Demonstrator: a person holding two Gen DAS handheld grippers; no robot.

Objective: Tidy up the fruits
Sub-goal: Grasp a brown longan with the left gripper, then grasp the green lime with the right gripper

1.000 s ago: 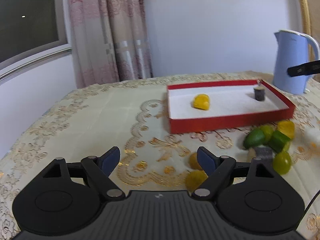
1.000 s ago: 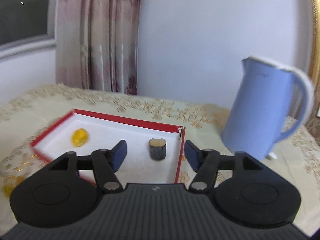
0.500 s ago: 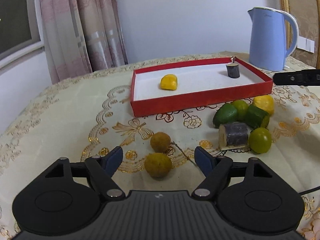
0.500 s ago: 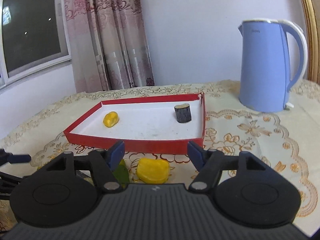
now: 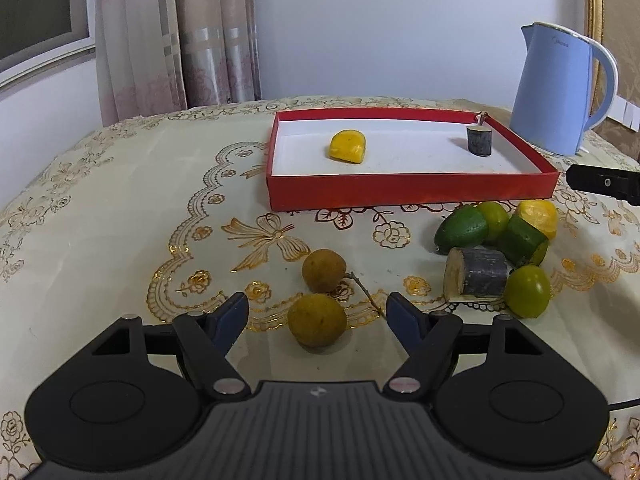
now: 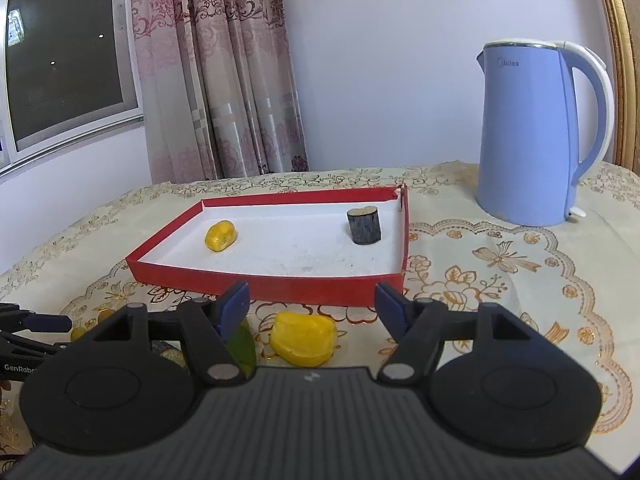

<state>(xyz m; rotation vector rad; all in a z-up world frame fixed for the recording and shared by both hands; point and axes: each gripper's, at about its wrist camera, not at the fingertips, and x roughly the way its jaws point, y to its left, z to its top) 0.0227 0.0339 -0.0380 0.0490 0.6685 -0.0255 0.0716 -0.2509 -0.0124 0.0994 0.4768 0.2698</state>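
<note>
Fruits are lying on the table (image 5: 120,208) by the red tray (image 5: 400,190); I am holding my left gripper (image 5: 318,314) open around a brown fruit (image 5: 317,320) and my right gripper (image 6: 312,306) open around a yellow piece (image 6: 303,338); next I am squeezing gently.

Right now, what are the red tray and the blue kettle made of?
The shallow red tray with a white inside looks like matte cardboard: thin folded walls, and a bit sticking up at one far corner. The tall light-blue kettle with a white handle looks like smooth plastic: soft even sheen and a moulded handle. Its rim shines like metal, so there may be steel inside; I cannot tell.
</note>
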